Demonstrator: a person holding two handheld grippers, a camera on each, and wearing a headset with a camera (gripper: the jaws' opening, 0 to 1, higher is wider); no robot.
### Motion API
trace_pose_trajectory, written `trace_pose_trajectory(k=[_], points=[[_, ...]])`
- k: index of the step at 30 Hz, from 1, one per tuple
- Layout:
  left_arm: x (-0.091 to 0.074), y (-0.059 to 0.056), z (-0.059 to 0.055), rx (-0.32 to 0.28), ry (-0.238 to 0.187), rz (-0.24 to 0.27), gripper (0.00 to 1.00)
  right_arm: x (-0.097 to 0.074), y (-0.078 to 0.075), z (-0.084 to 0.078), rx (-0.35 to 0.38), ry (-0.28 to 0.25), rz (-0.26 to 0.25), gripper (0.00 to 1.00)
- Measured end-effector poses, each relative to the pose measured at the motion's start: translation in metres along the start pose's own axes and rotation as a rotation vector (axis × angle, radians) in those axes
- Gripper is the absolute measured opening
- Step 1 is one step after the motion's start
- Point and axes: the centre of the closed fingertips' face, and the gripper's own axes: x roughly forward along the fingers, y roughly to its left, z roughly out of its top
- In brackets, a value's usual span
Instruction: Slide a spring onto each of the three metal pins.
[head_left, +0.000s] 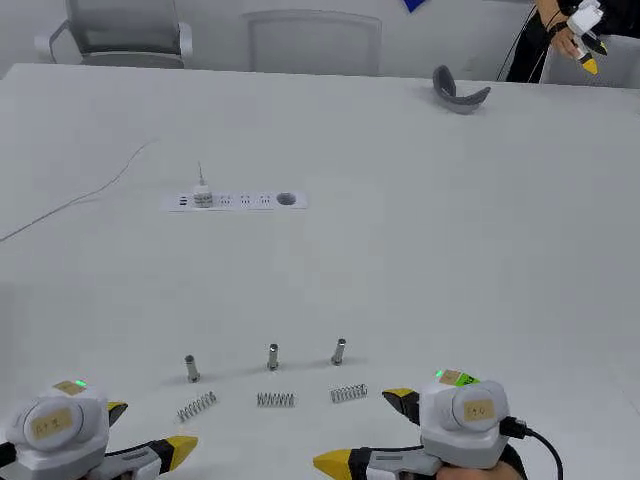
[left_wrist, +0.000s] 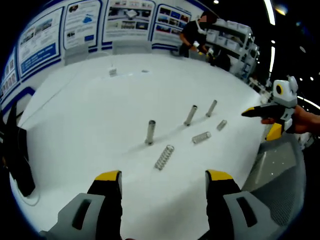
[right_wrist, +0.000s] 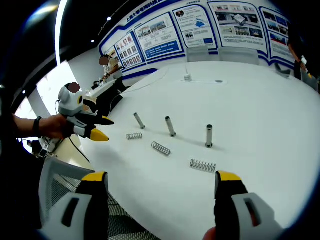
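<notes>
Left hand-held gripper (left_wrist: 164, 175), jaws apart, over white table (head_left: 400, 250), chair (head_left: 125, 35) beyond

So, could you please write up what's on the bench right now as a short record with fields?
pins: three metal pins, upright in a row, all bare
springs: three springs, lying flat, one in front of each pin, not touching it
left tongs: open, holding nothing, near the leftmost spring
right tongs: open, holding nothing, near the rightmost spring
table: white, with a power strip farther back
progress: no spring on a pin yet
</notes>
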Motion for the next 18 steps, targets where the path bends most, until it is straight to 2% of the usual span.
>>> trace_pose_trajectory(k=[7,18], points=[[-0.004,-0.006,-0.014,0.004,0.018,-0.031,0.76,0.0,0.001,-0.003,-0.01,0.009,0.003,0.9],[-0.006,-0.009,-0.014,0.016,0.019,-0.05,0.78,0.0,0.002,-0.005,-0.016,0.014,0.006,0.9]])
